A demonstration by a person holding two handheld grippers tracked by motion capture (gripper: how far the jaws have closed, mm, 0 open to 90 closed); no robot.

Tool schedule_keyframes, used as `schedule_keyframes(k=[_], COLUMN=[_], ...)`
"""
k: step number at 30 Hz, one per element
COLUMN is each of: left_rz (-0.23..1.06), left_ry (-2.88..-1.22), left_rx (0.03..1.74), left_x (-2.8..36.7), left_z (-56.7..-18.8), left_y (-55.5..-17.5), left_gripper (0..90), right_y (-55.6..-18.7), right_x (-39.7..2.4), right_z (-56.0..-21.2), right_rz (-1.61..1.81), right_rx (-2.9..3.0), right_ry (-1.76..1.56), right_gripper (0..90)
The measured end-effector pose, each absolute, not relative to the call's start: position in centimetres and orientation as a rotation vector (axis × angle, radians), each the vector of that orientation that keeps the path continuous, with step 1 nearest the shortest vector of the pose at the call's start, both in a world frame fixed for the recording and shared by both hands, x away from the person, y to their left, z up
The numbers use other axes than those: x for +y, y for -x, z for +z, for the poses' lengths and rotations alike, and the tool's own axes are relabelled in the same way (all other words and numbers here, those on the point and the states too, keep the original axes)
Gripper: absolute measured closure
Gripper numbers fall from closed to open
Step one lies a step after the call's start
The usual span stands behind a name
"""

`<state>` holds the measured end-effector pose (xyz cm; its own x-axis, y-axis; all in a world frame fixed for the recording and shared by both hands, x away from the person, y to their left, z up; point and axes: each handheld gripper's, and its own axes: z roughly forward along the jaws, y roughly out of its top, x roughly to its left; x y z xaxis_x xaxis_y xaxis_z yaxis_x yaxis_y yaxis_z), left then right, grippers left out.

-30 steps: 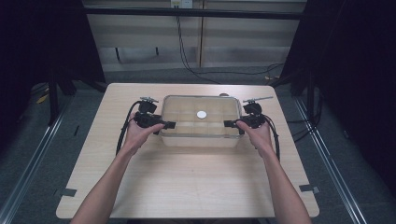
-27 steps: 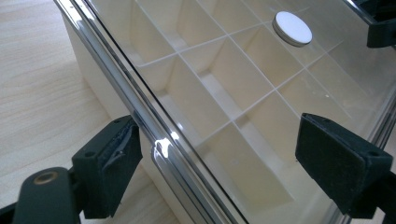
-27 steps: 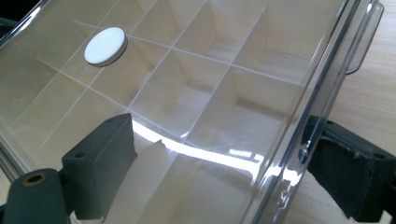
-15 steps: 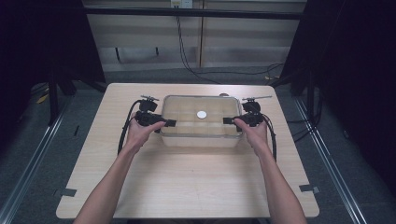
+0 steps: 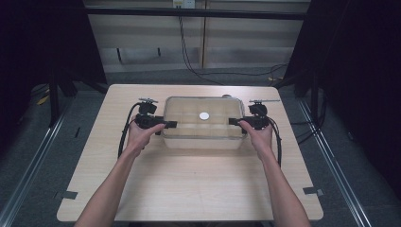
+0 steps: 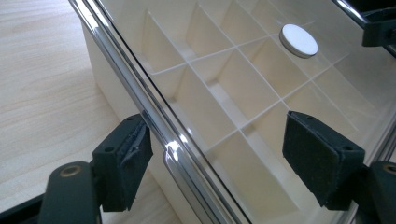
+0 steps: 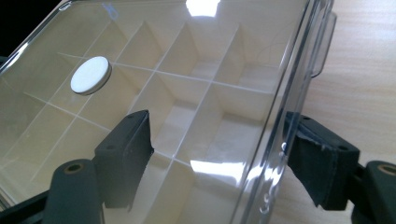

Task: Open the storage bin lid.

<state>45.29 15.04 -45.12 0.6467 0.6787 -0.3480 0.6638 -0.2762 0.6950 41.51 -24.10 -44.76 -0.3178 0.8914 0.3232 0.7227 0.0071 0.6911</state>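
A clear plastic compartment box (image 5: 203,137) sits at the table's middle, with its see-through lid down and a white disc (image 5: 204,116) on the lid. My left gripper (image 5: 166,124) is at the box's left end. It is open, and its pads (image 6: 125,161) straddle the lid's rim (image 6: 154,116) without pressing it. My right gripper (image 5: 235,121) is at the right end, also open, with one pad (image 7: 125,156) over the lid and the other outside the rim (image 7: 280,121). The disc (image 6: 299,40) (image 7: 91,74) lies above the white dividers (image 6: 233,88).
The light wooden table (image 5: 189,189) has bare room in front of the box and at both sides. A clear latch tab (image 7: 324,44) sticks out from the box's side. Black cables (image 5: 124,135) trail from both grippers. Dark floor and metal rails surround the table.
Both hands have shifted very slightly away from the person. The grippers stay at the box's two ends, still open.
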Motion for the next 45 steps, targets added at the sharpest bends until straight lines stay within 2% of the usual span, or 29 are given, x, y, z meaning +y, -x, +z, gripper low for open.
schedule_keyframes(k=[3, 14, 20, 22, 29, 38, 45], left_rz=[0.032, 0.018, 0.083, 0.086, 0.097, 0.14, 0.158], left_ry=[-2.006, -1.963, -1.977, -1.957, -1.916, -1.884, -1.875], left_rx=[1.053, 1.061, 1.05, 1.05, 1.033, 1.004, 0.978], left_x=[14.8, 15.3, 15.1, 15.2, 15.9, 16.7, 17.2], left_z=[-45.0, -45.0, -44.1, -44.0, -43.9, -42.5, -41.9], left_y=[-45.3, -45.1, -44.8, -44.7, -44.4, -43.5, -43.1], left_gripper=[22.0, 26.8, 27.5, 33.1, 38.9, 53.7, 59.4], right_y=[-41.5, -40.9, -40.7, -40.7, -40.5, -39.7, -39.4], right_x=[-24.0, -24.4, -24.5, -24.5, -25.0, -25.3, -25.3], right_z=[-44.5, -43.7, -43.4, -43.3, -42.9, -42.4, -42.1], right_rz=[1.178, 1.248, 1.308, 1.302, 1.349, 1.398, 1.41], right_rx=[2.086, 2.044, 2.03, 2.031, 2.016, 1.998, 1.996], right_ry=[-1.681, -1.636, -1.611, -1.614, -1.621, -1.599, -1.593], right_gripper=[24.5, 31.2, 34.3, 35.6, 43.1, 48.9, 51.9])
